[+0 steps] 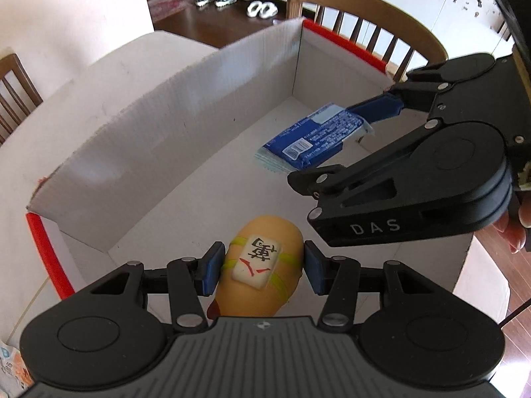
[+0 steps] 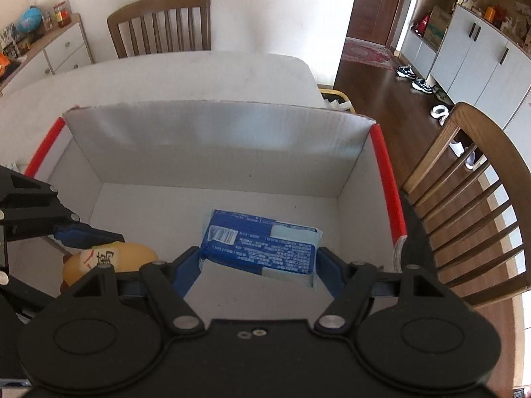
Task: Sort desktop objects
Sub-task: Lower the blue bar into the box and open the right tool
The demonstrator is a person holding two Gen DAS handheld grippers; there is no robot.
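A white cardboard box (image 1: 166,126) with red-taped side rims stands open on the white table. My left gripper (image 1: 262,268) is shut on an orange-yellow toy (image 1: 265,232) that bears a mahjong-tile picture; it hangs over the near left part of the box floor. My right gripper (image 1: 320,146) comes in from the right, shut on a blue packet (image 1: 315,136) that it holds slightly tilted above the floor. In the right wrist view the packet (image 2: 262,245) spans my right gripper (image 2: 259,270), the toy (image 2: 113,258) shows at lower left, and the box's far wall (image 2: 215,146) lies ahead.
Wooden chairs stand beyond the table (image 2: 159,23) and to its right (image 2: 464,199). The table (image 2: 199,73) extends past the box. A printed packet (image 1: 8,368) lies at the table's near left. Dark wood floor with shoes (image 2: 411,76) lies to the right.
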